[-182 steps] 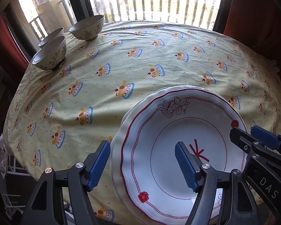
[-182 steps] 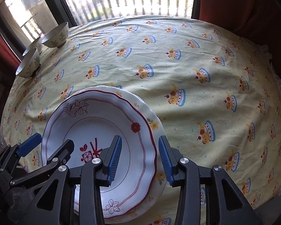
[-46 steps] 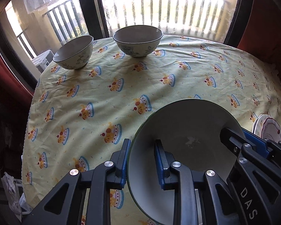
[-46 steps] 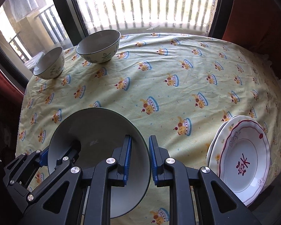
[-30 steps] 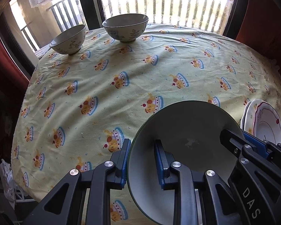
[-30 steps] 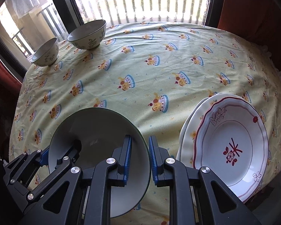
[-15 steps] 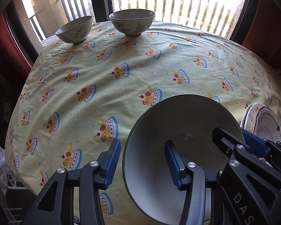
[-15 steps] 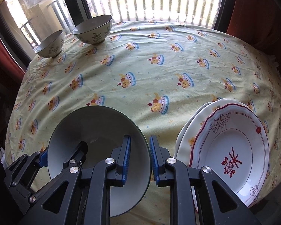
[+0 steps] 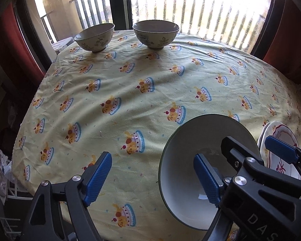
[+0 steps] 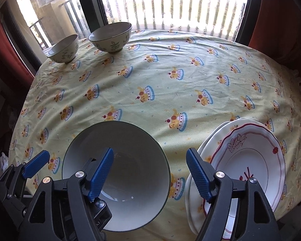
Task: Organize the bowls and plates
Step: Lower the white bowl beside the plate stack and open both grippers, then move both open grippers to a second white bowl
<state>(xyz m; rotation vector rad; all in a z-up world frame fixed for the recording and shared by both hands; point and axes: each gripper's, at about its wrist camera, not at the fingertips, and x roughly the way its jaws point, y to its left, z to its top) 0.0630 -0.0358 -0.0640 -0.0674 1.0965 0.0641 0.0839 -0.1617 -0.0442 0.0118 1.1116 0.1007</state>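
The tabletop [image 10: 170,84] is covered by a pale yellow cloth [image 9: 130,100] printed with small cake figures, slightly wrinkled. At its far edge by the window stand two patterned bowls, a smaller bowl [image 10: 63,49] and just beside it a larger bowl [image 10: 110,37], apart. Near the front edge sits a plain grey-white bowl [image 10: 118,160] with a dark rim. To its right lies a stack of plates [image 10: 248,170], the top one red-rimmed with flowers.

Cake-print tablecloth [image 9: 150,92], balcony railing [image 9: 200,16], red curtains [image 9: 291,30]
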